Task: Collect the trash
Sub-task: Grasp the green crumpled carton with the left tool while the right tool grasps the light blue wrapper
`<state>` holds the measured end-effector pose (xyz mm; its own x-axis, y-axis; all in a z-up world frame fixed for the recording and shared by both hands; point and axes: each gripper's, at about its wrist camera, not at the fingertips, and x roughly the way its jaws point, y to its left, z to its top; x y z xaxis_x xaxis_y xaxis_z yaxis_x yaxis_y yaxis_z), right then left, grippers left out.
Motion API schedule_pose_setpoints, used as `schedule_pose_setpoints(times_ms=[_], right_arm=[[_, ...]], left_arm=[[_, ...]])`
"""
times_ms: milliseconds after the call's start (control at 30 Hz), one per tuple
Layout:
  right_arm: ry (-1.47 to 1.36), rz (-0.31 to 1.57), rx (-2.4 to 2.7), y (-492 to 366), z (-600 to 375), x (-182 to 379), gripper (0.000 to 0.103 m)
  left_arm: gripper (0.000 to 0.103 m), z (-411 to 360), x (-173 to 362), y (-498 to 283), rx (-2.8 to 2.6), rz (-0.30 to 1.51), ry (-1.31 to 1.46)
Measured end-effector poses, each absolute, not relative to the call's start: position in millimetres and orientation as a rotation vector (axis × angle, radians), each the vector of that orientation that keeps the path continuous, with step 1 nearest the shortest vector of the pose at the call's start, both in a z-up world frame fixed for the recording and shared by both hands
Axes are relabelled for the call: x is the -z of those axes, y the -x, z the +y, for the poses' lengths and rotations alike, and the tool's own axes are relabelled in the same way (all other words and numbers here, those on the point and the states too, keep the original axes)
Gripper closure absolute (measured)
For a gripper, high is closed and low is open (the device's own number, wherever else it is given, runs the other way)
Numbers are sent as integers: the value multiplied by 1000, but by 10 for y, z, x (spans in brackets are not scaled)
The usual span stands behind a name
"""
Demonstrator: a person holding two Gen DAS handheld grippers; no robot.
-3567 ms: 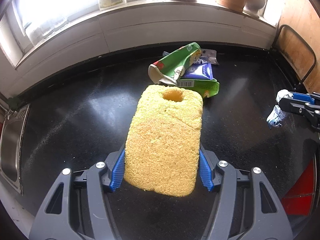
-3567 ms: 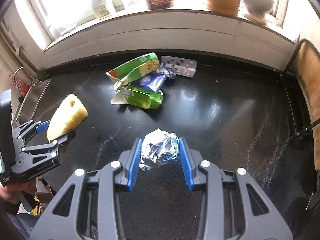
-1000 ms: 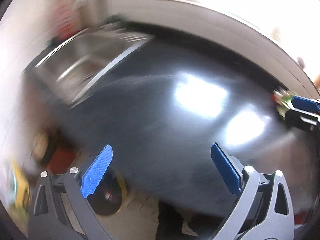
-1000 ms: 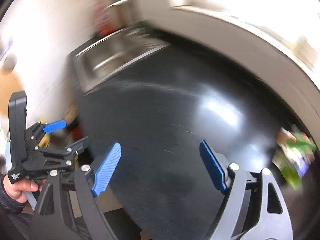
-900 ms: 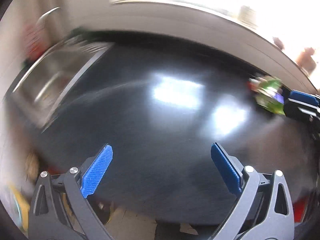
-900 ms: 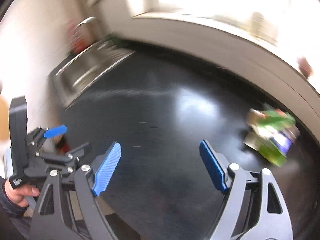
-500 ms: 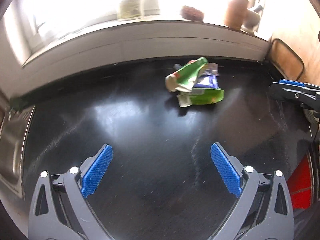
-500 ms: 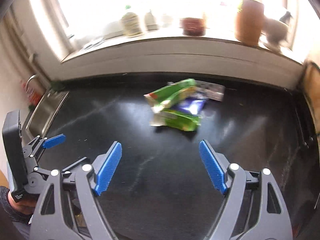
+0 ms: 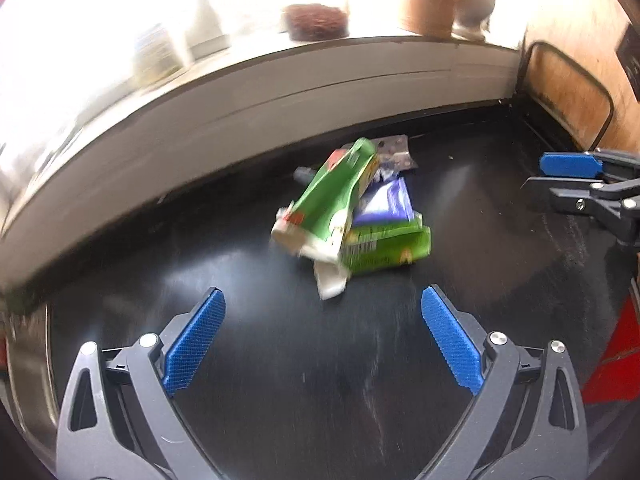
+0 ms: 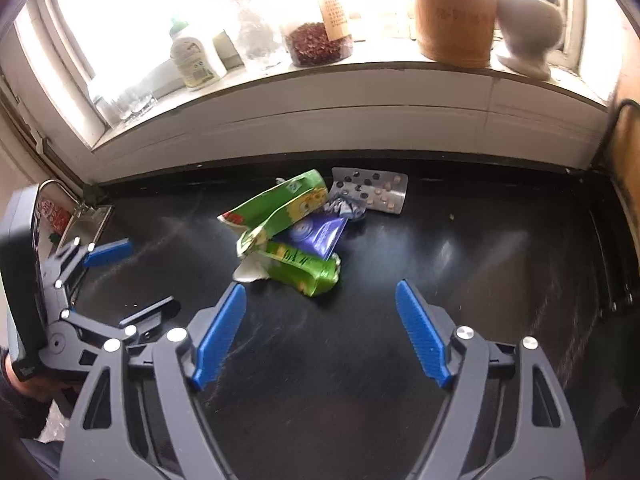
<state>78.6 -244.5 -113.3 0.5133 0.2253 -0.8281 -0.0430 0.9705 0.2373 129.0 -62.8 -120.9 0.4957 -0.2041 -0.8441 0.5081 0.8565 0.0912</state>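
A heap of trash lies on the black counter (image 10: pixel 460 248): a crumpled green carton (image 10: pixel 280 208) (image 9: pixel 336 196), a second green pack (image 10: pixel 304 268) (image 9: pixel 384 250), a purple wrapper (image 10: pixel 316 234) (image 9: pixel 390 204) and a silver pill blister (image 10: pixel 372 194) (image 9: pixel 394 148). My left gripper (image 9: pixel 322 338) is open and empty, short of the heap; it also shows in the right wrist view (image 10: pixel 132 276). My right gripper (image 10: pixel 320 334) is open and empty, just in front of the heap, and shows at the right of the left wrist view (image 9: pixel 560 178).
A white sill behind the counter holds a bottle (image 10: pixel 194 56), a jar of red flakes (image 10: pixel 320 40), a brown pot (image 10: pixel 454 12) and a white figure (image 10: pixel 528 28). A steel sink (image 10: pixel 84 220) lies at the left. A wire rack (image 9: pixel 568 92) stands at the right wall.
Both grippers held trash 3.6 s ago, a yellow sponge left and a foil ball right. Both are now empty and open. They swung back from the sink side and moved closer to the heap.
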Motion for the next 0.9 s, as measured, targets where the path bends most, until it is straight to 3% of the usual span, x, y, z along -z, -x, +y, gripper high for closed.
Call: schedule_pose_setpoints(times_ms=[267,367,700,900], right_arm=[[-150,1074,-232,-1372,-2564,1434,29],[-138,1109,-260,-1608,-2565,1606,31],[-34,1189,-373,-2227,-2392,2045,35],[10,1222,-425,-2479,-2261,2196,44]], left_arm=[[8,-1086,1602,-2055,516,984,-433],[14,-1163,1786,-2247,536,1015,-452],[57,-1074,1985,-2426,565,1036,-423],[63,-811,1799,-2379,525,1028,-325]])
